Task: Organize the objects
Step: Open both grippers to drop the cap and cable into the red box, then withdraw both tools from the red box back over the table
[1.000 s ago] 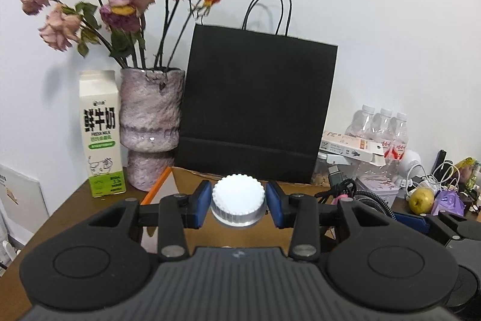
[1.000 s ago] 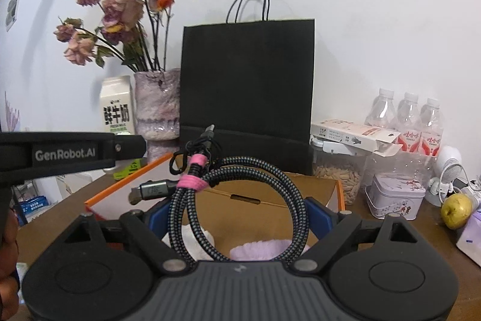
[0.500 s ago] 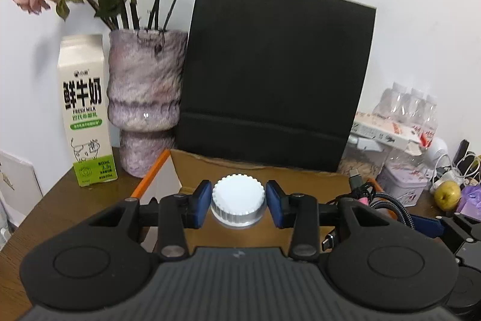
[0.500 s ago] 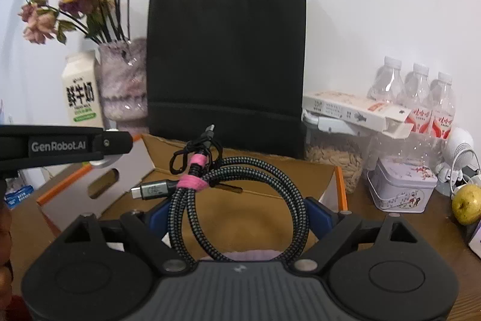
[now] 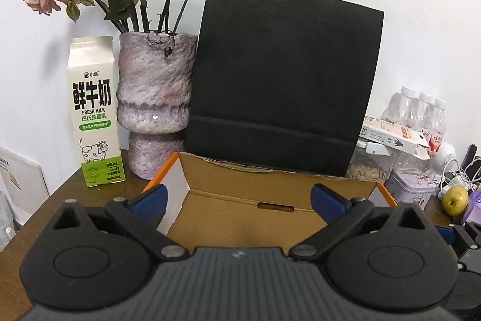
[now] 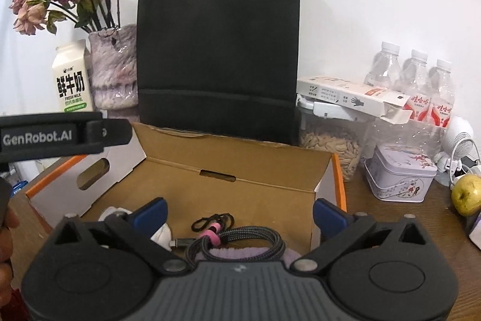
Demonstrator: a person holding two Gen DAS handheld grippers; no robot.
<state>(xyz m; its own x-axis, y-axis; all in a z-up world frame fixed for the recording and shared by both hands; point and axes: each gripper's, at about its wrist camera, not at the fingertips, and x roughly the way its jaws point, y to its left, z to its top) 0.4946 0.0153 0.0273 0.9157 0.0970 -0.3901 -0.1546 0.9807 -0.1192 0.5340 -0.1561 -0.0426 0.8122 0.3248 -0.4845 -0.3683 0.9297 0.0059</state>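
An open cardboard box [image 5: 270,200] with orange edges sits on the wooden table; it also shows in the right wrist view [image 6: 228,170]. My left gripper [image 5: 239,197] is open and empty above the box. My right gripper [image 6: 239,214] is open and empty above the box. A coiled braided cable [image 6: 240,239] with a pink tie lies inside the box on a purple cloth [image 6: 240,254]. A white object [image 6: 160,233] lies in the box beside the cable, partly hidden by my left finger. The left gripper's body [image 6: 60,134] shows at the left of the right wrist view.
A black paper bag [image 5: 279,80] stands behind the box. A milk carton [image 5: 94,110] and a vase of dried roses [image 5: 153,104] stand at the left. At the right are a seed jar [image 6: 330,146], water bottles [image 6: 421,86], a tin [image 6: 399,173] and an apple [image 6: 467,194].
My left gripper has opened and the white-capped jar is gone from it. My right gripper has opened and the cable now lies in the box. Both views moved closer to the box.
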